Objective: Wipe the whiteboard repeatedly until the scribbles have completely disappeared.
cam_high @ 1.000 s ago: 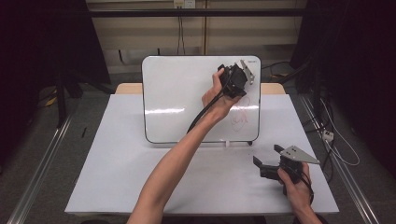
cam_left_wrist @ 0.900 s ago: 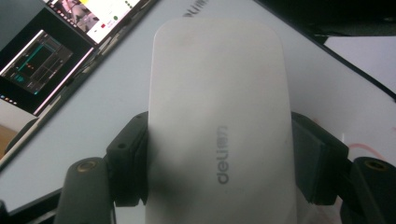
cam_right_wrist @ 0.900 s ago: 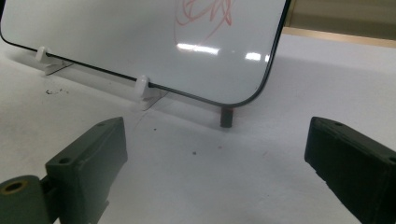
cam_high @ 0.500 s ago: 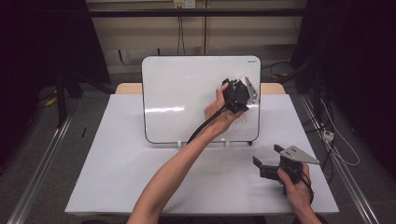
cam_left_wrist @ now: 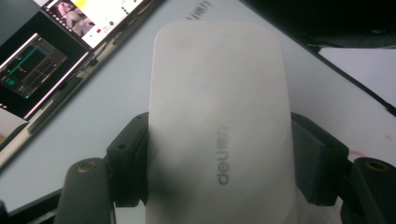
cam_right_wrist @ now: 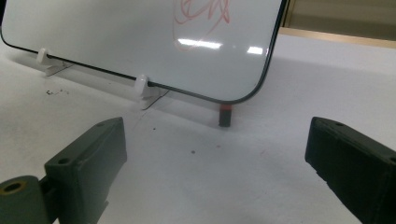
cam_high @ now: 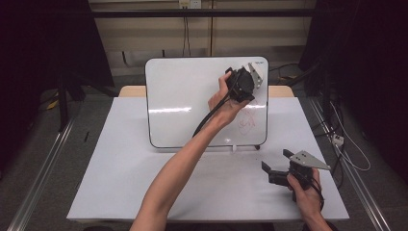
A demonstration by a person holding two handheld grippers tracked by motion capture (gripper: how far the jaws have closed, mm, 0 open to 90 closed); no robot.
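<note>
L arm stretches from 6 o'clock up to 1 o'clock over the table [cam_high: 120,163]; left gripper [cam_high: 243,83] is raised against the whiteboard [cam_high: 187,96], upper-right part, jaws pinching a white eraser [cam_left_wrist: 219,121]. The eraser sits on the board just above the red scribble [cam_high: 248,120]. Vs half a sec ago the gripper is higher, back near its spot a sec ago. R hand rests at 4 o'clock; right gripper [cam_high: 276,166] has jaws spread, nothing between, unmoved.

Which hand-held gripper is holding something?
The left hand-held gripper, up at the whiteboard, squeezes a white eraser. The right hand-held gripper, down on the table, is open, nothing between its jaws.
</note>
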